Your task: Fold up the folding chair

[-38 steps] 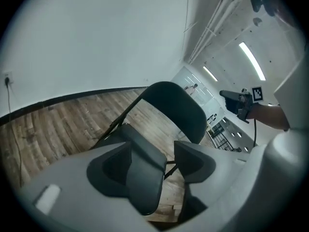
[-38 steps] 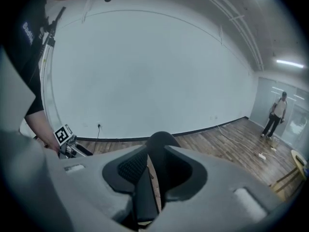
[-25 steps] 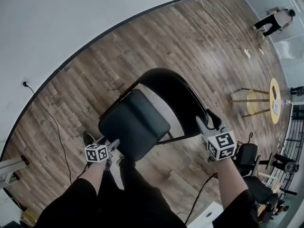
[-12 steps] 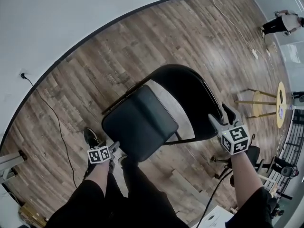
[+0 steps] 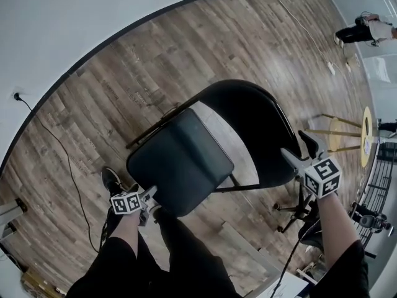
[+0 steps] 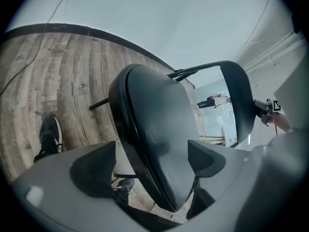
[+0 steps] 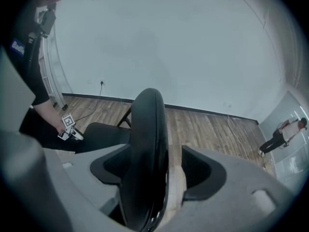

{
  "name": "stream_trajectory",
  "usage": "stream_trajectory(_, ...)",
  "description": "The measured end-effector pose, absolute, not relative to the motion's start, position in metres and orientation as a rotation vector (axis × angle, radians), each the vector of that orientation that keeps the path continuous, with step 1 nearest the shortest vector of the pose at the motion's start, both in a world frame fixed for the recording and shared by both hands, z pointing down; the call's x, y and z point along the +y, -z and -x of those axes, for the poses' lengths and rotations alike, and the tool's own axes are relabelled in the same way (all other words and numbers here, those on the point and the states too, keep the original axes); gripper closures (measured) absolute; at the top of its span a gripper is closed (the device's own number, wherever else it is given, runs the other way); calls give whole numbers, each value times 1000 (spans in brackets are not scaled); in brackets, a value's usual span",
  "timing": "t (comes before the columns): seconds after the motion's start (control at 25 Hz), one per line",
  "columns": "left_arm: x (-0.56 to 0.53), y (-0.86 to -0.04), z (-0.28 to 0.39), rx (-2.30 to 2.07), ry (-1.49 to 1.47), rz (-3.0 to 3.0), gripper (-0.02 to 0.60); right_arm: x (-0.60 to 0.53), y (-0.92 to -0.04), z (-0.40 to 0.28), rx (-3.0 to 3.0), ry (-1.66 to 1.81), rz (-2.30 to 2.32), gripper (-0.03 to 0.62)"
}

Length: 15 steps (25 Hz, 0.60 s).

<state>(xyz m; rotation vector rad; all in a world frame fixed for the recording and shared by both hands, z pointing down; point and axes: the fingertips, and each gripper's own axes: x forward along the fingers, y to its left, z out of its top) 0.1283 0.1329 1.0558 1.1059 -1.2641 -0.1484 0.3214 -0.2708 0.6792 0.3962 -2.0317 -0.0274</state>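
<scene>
Obs.: black folding chair (image 5: 205,148) stands unfolded on the wooden floor (image 5: 124,73), directly in front of the person. The seat (image 5: 180,160) is still out, and the backrest (image 5: 254,129) stands beyond it.

Left gripper (image 5: 149,196): at the seat's near corner, just beside the person's shoe (image 5: 111,180). Its jaws have just been opening and now stand wide. In the left gripper view the seat's front edge runs between them, with a gap on the left side. No clamp.

Right gripper (image 5: 299,149): at the backrest's right rim. Its jaws have also just been opening and are now wide. In the right gripper view the rim stands edge-on between them, with floor showing in the gap on the right. Not gripped.

Change vs. a second ago: in the head view the right gripper sits further right and lower along the rim. The left gripper is at much the same seat corner. Seat angle looks unchanged.

Reading: both grippers straddle their hold points but neither has closed, so the fold has not begun. Likely next step: close on the seat edge and rim, then swing the seat up toward the backrest. Risk: the thin seat edge could slip out of the wide left jaws.
</scene>
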Motion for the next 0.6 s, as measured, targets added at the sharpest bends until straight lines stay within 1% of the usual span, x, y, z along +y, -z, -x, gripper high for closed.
stream_trajectory(0.2,123,-1065,-137,-1209,216,-1153,107,-270,-691,-314,-2016,24,-312,269)
stream_trajectory(0.36,115,-1072,-137,-1160,225,-1216,83,-269,-697,-307,-2022,-16,-270,261)
stream_trajectory(0.6,103,-1077,-145,-1103,311,-1253,84,-272,-711,-310,-1981,-100,-243,261)
